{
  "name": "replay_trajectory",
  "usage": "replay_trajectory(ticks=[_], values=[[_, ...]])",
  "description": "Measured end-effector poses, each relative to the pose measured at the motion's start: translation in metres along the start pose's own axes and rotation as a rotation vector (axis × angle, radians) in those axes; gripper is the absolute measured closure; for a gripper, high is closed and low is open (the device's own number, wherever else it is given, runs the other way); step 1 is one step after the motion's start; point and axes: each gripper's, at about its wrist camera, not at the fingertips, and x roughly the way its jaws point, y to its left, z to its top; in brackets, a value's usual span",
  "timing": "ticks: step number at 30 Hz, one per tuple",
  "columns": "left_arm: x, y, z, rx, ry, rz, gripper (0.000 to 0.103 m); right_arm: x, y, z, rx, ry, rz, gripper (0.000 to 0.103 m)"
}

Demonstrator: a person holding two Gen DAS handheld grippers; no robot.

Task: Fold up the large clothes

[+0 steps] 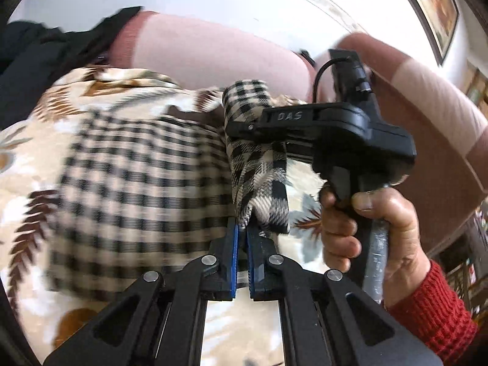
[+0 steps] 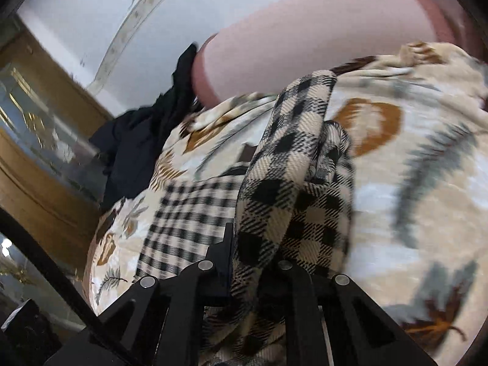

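Left wrist view: the left gripper (image 1: 243, 228) pinches the checked garment (image 1: 259, 164) above the leaf-print bedspread (image 1: 27, 152); the right gripper (image 1: 244, 128), hand-held, clamps it too. Right wrist view: only cloth bunched between its closed jaws.

Black-and-cream check garment (image 1: 131, 183). Cream bedspread (image 2: 411, 183) with brown, grey and ochre leaf print. Pink headboard (image 1: 213, 52). Black cloth (image 2: 143, 140) at its side. Red knit sleeve (image 1: 436, 314). Blue pads (image 1: 235, 259) on black tool (image 1: 242, 228).
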Motion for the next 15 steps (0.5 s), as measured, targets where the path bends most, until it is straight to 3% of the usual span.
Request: replay_trajectory(ticks=[8,15], values=[[-0.046,0.082,-0.002,-0.132,-0.03,0.06,0.101,0.087,0.082,-0.004,-0.094,0.121,-0.042,0.092],[-0.056,0.109,-0.015,-0.168,-0.017,0.055,0.101,0.119,0.113,-0.018,-0.153,0.165,-0.078,0.092]])
